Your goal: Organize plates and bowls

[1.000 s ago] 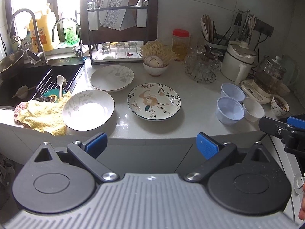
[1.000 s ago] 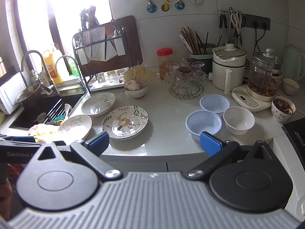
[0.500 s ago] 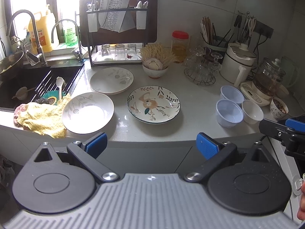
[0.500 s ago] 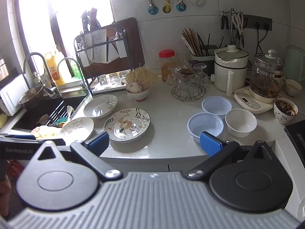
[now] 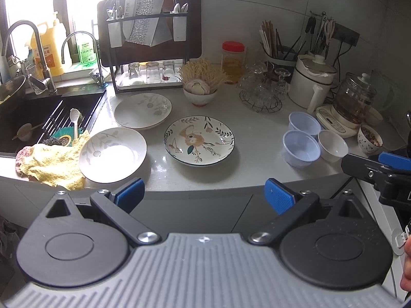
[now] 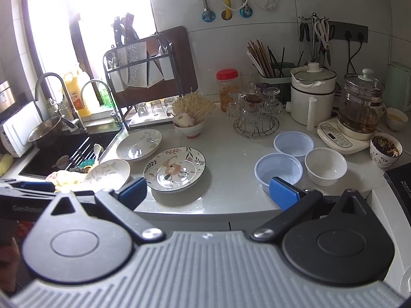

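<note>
Three plates lie on the grey counter: a flower-patterned plate [image 5: 199, 140] [image 6: 175, 168] in the middle, a white leaf-print plate [image 5: 112, 151] [image 6: 108, 173] at the front left, and another white plate [image 5: 142, 111] [image 6: 139, 144] behind it. To the right stand two pale blue plastic bowls [image 5: 301, 148] [image 6: 278, 171] and a white bowl [image 5: 332, 145] [image 6: 325, 165]. My left gripper [image 5: 204, 197] is open and empty, in front of the counter edge. My right gripper [image 6: 208, 192] is open and empty, also in front of the counter edge, and shows at the right in the left wrist view [image 5: 377, 165].
A sink [image 5: 30, 120] with a yellow cloth [image 5: 51, 164] on its rim lies at the left. Behind are a dish rack [image 5: 149, 41], a bowl of garlic [image 5: 200, 92], a glass stand [image 5: 260, 92], a white cooker [image 5: 312, 82], a glass kettle [image 5: 355, 102] and a patterned cup [image 5: 370, 138].
Both grippers have drawn back and risen a little from the counter, so the dishes sit slightly higher in both views. Jaws stay open; nothing on the counter has moved.
</note>
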Demonstrator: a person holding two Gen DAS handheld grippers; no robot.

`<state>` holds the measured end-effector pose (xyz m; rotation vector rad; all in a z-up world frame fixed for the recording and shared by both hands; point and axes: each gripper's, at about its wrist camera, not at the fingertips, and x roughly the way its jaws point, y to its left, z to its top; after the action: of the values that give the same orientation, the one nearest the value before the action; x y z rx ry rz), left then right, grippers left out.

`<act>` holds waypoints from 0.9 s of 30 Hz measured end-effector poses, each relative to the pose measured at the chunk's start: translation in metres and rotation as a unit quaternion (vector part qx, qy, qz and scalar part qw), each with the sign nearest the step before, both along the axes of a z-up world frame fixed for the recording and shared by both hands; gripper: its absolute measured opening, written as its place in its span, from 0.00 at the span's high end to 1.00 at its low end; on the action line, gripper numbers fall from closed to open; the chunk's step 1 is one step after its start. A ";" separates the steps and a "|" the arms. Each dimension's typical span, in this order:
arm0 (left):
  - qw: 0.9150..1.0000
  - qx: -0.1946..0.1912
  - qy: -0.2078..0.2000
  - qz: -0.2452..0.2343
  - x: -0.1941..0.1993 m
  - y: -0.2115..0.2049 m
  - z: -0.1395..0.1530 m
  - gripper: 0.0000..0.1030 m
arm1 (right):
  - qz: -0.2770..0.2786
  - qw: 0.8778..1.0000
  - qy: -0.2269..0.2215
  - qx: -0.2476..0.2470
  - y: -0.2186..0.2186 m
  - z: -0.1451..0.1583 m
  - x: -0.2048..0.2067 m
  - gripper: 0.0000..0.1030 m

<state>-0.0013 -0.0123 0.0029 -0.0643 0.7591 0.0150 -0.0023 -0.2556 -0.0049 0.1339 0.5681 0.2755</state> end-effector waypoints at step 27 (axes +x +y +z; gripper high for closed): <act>0.999 -0.011 0.030 -0.008 0.017 0.008 -0.009 0.02 | 0.007 1.000 0.021 0.000 0.006 -0.003 0.020 0.00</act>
<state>0.0155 -0.0042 -0.0063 -0.0783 0.8207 -0.0065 0.0177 -0.2500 -0.0081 0.1367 0.6113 0.2872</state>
